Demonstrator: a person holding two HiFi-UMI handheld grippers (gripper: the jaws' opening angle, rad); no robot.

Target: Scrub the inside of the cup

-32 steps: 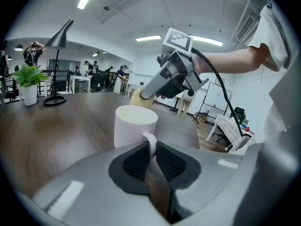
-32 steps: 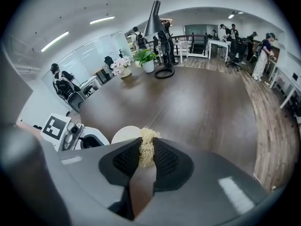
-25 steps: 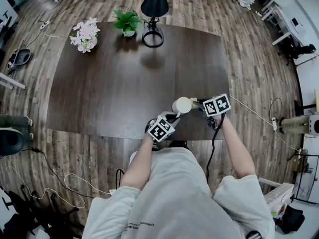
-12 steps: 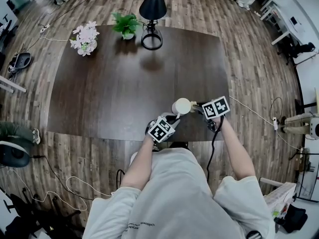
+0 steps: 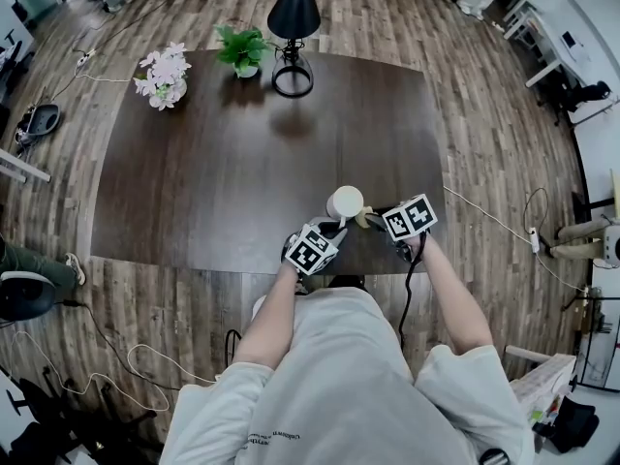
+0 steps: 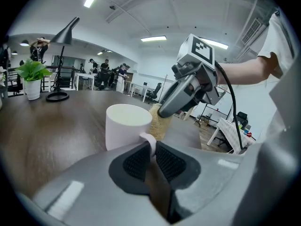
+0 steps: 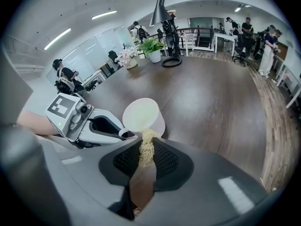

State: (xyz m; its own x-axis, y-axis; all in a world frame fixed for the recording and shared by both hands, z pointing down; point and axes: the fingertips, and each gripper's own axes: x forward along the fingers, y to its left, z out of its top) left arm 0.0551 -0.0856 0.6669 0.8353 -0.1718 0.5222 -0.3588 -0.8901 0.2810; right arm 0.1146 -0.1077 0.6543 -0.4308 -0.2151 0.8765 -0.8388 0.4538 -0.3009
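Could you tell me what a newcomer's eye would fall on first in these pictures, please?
The white cup at the near edge of the dark table draws the eye. The left gripper is shut on its handle, and the right gripper holds a straw-coloured scrubber at its rim. At the far edge stand a black lamp, a green plant and pink flowers.

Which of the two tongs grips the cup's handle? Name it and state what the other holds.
The left tongs: shut on the handle of the white cup. The right tongs instead pinch a tan scrub pad by the cup's rim.
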